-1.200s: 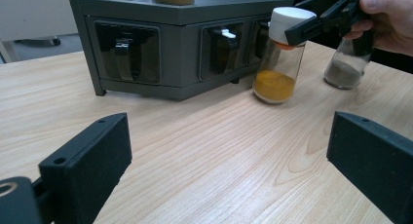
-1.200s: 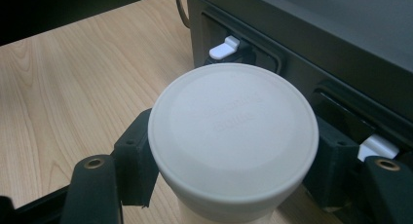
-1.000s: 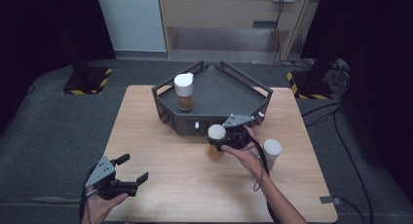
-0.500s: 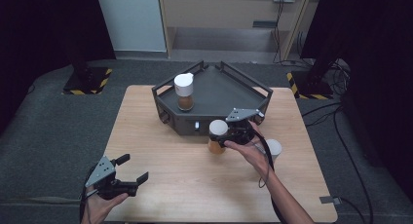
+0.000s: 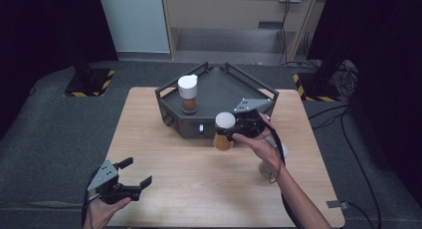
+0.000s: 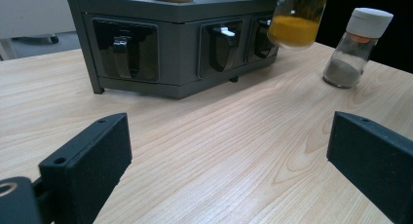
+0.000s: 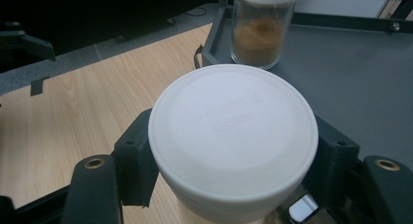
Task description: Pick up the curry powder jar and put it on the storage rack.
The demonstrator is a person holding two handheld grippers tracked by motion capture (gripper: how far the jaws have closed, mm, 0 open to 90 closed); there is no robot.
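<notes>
A dark grey spice rack [image 5: 234, 87] stands at the table's far middle. A white-capped jar of brown spice [image 5: 188, 93] stands on its top at the left and also appears in the right gripper view [image 7: 263, 29]. My right gripper [image 5: 237, 131] is shut on a white-capped jar of orange spice [image 5: 223, 134], which it holds off the table just in front of the rack; the jar's cap [image 7: 233, 136] sits between the jaws. My left gripper [image 5: 136, 172] rests open near the front left corner, with nothing between its jaws.
A third jar, of grey spice [image 6: 358, 48], stands on the table to the right of the rack, partly behind the person's right hand in the high view. The rack's front [image 6: 170, 44] has dark latch handles. Bare wooden table [image 5: 199, 189] spreads across the front.
My right gripper has lifted the orange spice jar a little and carried it toward the rack's front. The left gripper has stayed still.
</notes>
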